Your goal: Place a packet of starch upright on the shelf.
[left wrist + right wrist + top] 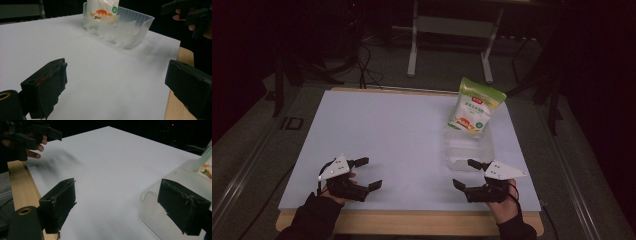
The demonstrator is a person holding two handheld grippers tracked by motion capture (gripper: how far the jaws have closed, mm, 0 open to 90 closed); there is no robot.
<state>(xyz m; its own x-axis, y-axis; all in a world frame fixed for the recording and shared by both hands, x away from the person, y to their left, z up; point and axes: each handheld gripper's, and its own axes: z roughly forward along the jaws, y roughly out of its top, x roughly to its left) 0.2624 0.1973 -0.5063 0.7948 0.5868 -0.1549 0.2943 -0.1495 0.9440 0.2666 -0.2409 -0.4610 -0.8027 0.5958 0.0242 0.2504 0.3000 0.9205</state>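
A green and white food pouch stands upright in the far end of a clear plastic tub on the right of the white table. The pouch and tub also appear far off in the left gripper view. My left gripper is open near the front left edge, nothing between its jaws. My right gripper is open just in front of the tub, one jaw near its near rim. The left gripper also appears in the right gripper view, the right gripper in the left one.
The white sheet covers a wooden table whose bare front edge lies by my hands. Beyond the table stand a grey frame with legs and cables on a dark floor.
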